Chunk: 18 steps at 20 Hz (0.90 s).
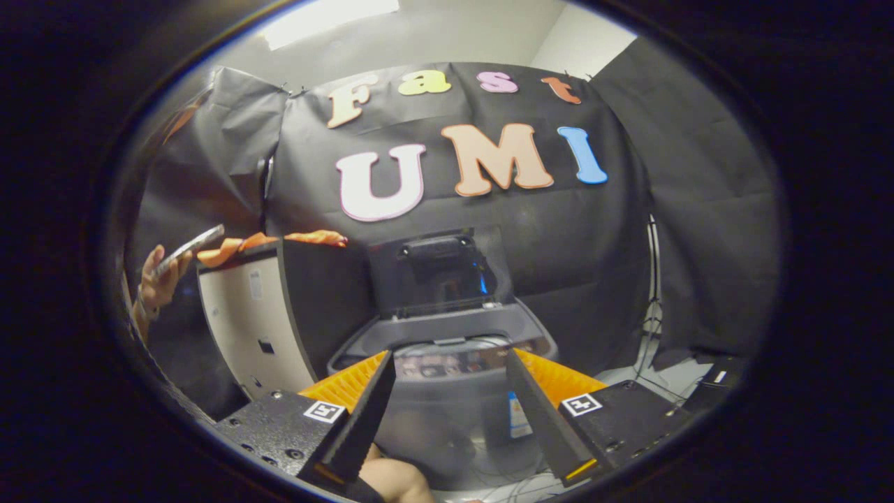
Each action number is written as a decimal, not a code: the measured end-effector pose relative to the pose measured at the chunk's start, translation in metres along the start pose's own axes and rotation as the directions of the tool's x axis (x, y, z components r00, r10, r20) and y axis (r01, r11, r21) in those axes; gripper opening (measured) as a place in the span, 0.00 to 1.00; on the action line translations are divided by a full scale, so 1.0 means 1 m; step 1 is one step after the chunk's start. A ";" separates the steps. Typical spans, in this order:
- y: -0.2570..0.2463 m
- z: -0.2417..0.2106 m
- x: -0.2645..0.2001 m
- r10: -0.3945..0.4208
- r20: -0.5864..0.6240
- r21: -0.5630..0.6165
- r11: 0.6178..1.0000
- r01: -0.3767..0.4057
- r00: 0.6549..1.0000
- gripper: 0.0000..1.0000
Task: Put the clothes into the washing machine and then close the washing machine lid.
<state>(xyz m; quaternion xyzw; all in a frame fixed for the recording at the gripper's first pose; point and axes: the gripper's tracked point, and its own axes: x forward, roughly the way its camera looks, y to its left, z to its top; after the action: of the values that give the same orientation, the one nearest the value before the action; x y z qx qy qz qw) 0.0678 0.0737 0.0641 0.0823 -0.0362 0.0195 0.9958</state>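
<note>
While the gripper (450,405) hangs spread apart (grasping nothing), the washing machine (447,391) stands lid-up just ahead.

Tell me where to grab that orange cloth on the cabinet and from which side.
Judging by its pose, take the orange cloth at the bunched fold hanging over the cabinet top's front edge, coming from the front, slightly above. The open gripper now faces the washing machine, lid up.
</note>
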 end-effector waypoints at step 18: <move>0.367 0.126 0.220 0.436 -0.215 0.006 0.895 -0.445 0.874 0.97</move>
<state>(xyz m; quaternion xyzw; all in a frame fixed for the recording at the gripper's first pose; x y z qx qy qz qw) 0.2619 0.4214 0.2637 0.0479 0.0513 0.2534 0.9648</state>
